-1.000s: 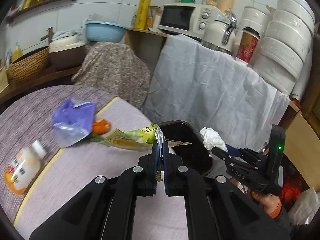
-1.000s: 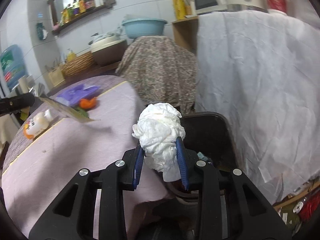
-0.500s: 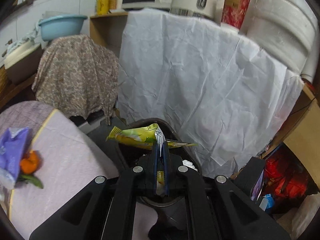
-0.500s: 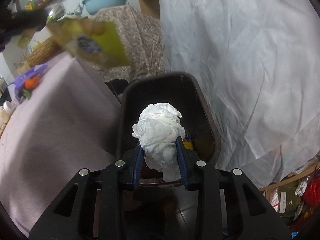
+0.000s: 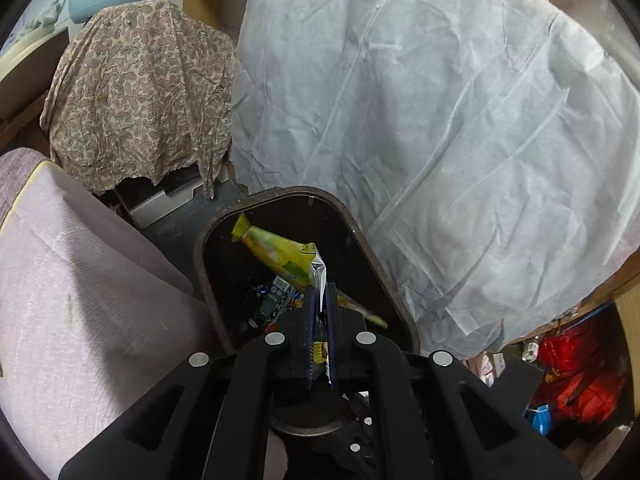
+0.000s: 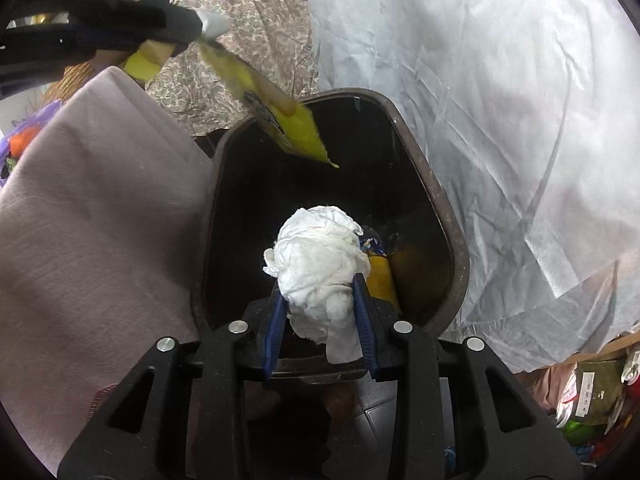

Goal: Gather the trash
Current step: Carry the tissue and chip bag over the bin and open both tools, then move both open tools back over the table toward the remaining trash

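A dark brown bin (image 5: pixel 376 256) stands on the floor beside the table. My left gripper (image 5: pixel 320 292) is shut on a yellow-green snack wrapper (image 5: pixel 280 254), which hangs over the bin's mouth. In the right wrist view the left gripper (image 6: pixel 200 28) comes in from the upper left, with the wrapper (image 6: pixel 296 132) slanting down over the bin's far rim (image 6: pixel 440 200). My right gripper (image 6: pixel 319 286) is shut on a crumpled white tissue (image 6: pixel 320 248), held above the near part of the bin's opening. Other trash (image 5: pixel 276 300) lies at the bottom of the bin.
The table with a lilac cloth (image 5: pixel 80 300) borders the bin on the left. A white sheet (image 5: pixel 460 140) hangs behind and to the right, a paisley cloth (image 5: pixel 140 92) behind. Red bags (image 5: pixel 576 376) lie on the floor at right. A purple bag (image 6: pixel 20 140) lies on the table.
Both grippers have swung from above the table to over the bin, sinking and tilting downward. The wrapper and the tissue stay gripped.
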### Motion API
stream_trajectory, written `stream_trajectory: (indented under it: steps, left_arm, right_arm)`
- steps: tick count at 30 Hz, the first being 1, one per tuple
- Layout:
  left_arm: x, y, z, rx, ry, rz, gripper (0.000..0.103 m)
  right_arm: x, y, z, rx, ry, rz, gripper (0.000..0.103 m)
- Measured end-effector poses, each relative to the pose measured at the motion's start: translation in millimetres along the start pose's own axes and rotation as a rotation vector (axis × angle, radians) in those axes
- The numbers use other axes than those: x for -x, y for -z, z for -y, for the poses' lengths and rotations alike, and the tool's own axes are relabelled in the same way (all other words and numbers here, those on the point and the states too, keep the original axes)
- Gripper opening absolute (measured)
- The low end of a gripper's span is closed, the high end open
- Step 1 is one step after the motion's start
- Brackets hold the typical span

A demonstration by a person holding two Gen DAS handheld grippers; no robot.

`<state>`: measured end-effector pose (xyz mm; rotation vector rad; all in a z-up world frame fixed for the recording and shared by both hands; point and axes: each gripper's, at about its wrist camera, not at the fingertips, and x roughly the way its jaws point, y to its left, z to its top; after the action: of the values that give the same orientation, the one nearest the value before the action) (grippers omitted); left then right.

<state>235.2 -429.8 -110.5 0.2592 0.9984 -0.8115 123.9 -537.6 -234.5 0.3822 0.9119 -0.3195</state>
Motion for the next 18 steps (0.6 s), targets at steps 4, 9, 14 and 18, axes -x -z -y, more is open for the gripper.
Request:
stream_trajectory:
  steps: [4, 9, 14, 18]
  left_arm:
    - [-5.1, 0.2, -1.8, -0.001, -0.012, -0.005, 0.051]
    - [12.9, 1.0, 0.9, 0.001, 0.008, 0.054, 0.072]
    - [44.7, 10.2, 7.1, -0.016, 0.004, 0.128, 0.085]
    - [76.9, 20.2, -2.7, 0.007, 0.03, 0.174, 0.092]
  right_arm:
    - [-0.1, 0.1, -0.9, 0.014, 0.031, 0.013, 0.068]
    - [11.2, 0.1, -5.5, 0.03, 0.045, 0.041, 0.074]
    - [27.9, -0.1, -5.4, 0.009, 0.044, 0.064, 0.083]
    - [49.3, -1.7, -8.8, -0.009, 0.031, 0.097, 0.085]
